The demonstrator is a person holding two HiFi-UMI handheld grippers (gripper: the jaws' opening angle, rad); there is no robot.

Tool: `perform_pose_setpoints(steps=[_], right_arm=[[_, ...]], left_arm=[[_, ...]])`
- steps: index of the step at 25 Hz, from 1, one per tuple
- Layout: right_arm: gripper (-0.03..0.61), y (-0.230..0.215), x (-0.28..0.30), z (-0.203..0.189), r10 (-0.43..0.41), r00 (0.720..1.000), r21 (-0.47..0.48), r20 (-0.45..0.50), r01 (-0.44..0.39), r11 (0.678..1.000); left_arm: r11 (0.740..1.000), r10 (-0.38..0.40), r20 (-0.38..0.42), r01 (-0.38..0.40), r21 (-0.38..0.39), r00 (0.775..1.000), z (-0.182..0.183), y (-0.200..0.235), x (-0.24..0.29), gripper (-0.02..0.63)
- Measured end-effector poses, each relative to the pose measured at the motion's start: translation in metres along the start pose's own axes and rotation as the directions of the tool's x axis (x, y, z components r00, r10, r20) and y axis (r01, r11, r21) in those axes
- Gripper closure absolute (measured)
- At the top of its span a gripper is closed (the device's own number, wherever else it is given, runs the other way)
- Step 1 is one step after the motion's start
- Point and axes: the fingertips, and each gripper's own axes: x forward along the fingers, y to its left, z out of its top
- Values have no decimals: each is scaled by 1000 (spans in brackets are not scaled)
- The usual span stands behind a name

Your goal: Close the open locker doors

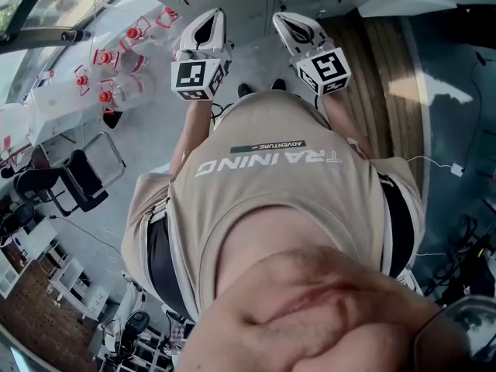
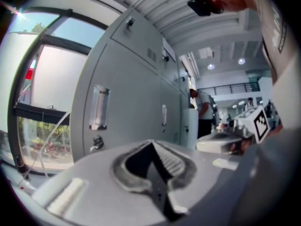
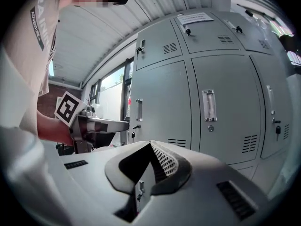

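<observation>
Grey lockers (image 3: 207,93) fill the right gripper view, and every door that shows there lies flush, with handles and key locks. In the left gripper view the locker row (image 2: 127,98) recedes to the right, where a pale panel (image 2: 190,126) stands out from it; whether it is an open door I cannot tell. My left gripper (image 2: 151,142) and right gripper (image 3: 150,144) are both shut on nothing and held a short way off the lockers. The head view has the left gripper (image 1: 209,15) and right gripper (image 1: 282,17) side by side above my torso.
A person (image 2: 203,108) stands by the far end of the row. Black office chairs (image 1: 77,180) and a table with red-and-white items (image 1: 116,60) lie to my left. A wooden floor strip (image 1: 387,76) and a cable with a white plug (image 1: 457,169) are on the right.
</observation>
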Motion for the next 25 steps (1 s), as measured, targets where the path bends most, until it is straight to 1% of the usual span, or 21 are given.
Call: perform_pose_setpoints(steps=[2, 4, 6, 10, 15, 20, 25], right_arm=[[565, 3, 1, 7, -13, 1000, -6, 9, 13, 1000], [565, 6, 1, 13, -17, 1000, -24, 17, 17, 1000], [565, 5, 3, 16, -21, 1000, -35, 23, 22, 999], [565, 11, 1, 17, -22, 999, -19, 24, 23, 1000], [565, 16, 0, 14, -11, 1000, -26, 9, 11, 1000], [565, 12, -4, 13, -28, 1000, -23, -3, 28, 999], [565, 10, -8, 14, -38, 999, -57, -11, 37, 998]], left_arm=[[1000, 8, 22, -8, -12, 1000, 7, 5, -3, 614], [1000, 3, 32, -3, -5, 999, 9, 5, -4, 614], [1000, -12, 28, 12, 7, 1000, 8, 3, -3, 614], [999, -34, 16, 34, 18, 999, 5, -4, -11, 614], [999, -47, -3, 47, 3, 999, -7, -7, -17, 614], [999, -50, -2, 50, 7, 999, -8, -8, -21, 614], [999, -54, -8, 54, 10, 999, -8, -12, -24, 614]])
